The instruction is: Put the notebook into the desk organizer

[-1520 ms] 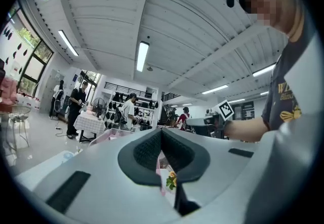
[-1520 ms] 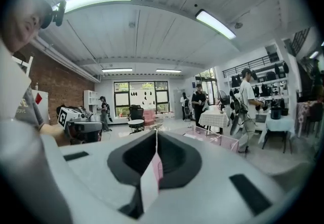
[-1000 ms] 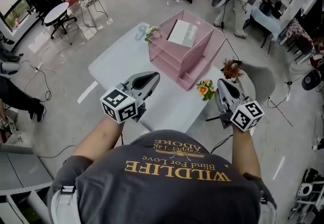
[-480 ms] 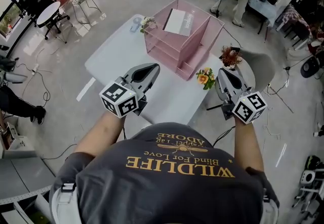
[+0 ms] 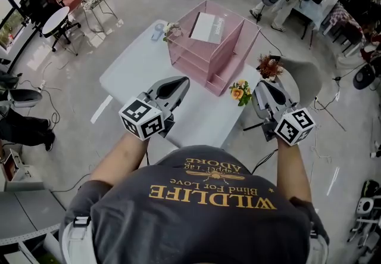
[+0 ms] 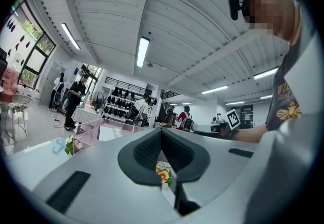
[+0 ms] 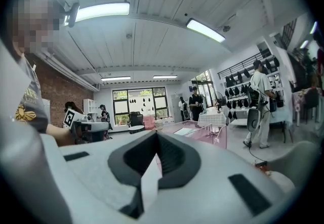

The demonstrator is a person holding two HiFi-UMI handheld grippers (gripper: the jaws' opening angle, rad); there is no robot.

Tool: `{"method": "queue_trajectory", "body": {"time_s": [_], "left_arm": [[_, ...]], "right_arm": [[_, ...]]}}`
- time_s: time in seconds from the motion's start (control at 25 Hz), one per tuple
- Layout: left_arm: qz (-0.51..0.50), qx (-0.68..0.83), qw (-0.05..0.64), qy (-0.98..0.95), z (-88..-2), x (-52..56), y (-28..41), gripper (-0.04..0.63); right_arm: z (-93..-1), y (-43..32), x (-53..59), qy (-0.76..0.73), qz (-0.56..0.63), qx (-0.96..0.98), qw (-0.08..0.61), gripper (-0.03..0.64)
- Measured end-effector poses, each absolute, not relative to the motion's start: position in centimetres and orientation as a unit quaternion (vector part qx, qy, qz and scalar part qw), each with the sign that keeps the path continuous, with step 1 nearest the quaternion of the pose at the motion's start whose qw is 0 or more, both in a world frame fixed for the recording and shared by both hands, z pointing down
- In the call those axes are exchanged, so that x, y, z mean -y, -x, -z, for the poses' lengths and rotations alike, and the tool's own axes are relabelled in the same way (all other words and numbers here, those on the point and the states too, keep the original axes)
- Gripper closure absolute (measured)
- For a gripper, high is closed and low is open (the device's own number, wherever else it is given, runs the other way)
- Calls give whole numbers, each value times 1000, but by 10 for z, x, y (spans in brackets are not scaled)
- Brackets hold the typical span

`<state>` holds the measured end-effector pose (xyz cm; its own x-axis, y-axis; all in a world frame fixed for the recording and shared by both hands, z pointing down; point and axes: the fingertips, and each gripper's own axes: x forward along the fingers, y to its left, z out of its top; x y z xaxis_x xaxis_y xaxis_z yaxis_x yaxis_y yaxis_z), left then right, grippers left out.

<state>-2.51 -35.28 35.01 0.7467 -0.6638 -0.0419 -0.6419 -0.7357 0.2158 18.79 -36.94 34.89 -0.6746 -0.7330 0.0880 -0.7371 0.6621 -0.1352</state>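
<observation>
A white notebook (image 5: pixel 208 26) lies flat in the top tray of the pink desk organizer (image 5: pixel 202 57), which stands at the far side of the white table (image 5: pixel 140 66). My left gripper (image 5: pixel 183 81) hovers over the table's near part, shut and empty. My right gripper (image 5: pixel 260 85) hangs off the table's right edge, also shut with nothing in it. In the left gripper view the organizer (image 6: pixel 96 128) and notebook (image 6: pixel 110 132) show beyond the shut left gripper (image 6: pixel 161 132). In the right gripper view they appear far ahead: organizer (image 7: pixel 207 132), notebook (image 7: pixel 185 131), right gripper (image 7: pixel 156 134).
An orange flower posy (image 5: pixel 240 91) sits at the table's right corner, dried flowers (image 5: pixel 269 66) on a stool beyond it, a white posy (image 5: pixel 172 30) and a blue item (image 5: pixel 156 31) at the far left. Chairs, a round side table (image 5: pixel 56 18) and people stand around.
The head view has shifted slightly, so the table sits a bit higher in frame. Both grippers stay shut and have hardly moved.
</observation>
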Motion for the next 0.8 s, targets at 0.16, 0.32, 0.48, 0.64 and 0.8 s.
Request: {"method": "queue_trajectory", "body": {"time_s": [0.16, 0.32, 0.48, 0.64, 0.8], "left_arm": [[57, 350, 94, -930, -349, 350, 25, 595], [58, 352, 94, -930, -348, 349, 26, 595], [56, 350, 96, -930, -350, 349, 26, 595], [55, 348, 95, -931, -350, 348, 24, 595], [52, 345, 94, -932, -350, 348, 23, 595]], "right_arm": [[-347, -187, 366, -403, -71, 912, 19, 618], [-347, -186, 364, -399, -68, 914, 20, 618], [-348, -186, 363, -397, -68, 915, 22, 618], [-349, -188, 361, -397, -68, 915, 25, 618], [-349, -190, 360, -399, -69, 914, 24, 618]]}}
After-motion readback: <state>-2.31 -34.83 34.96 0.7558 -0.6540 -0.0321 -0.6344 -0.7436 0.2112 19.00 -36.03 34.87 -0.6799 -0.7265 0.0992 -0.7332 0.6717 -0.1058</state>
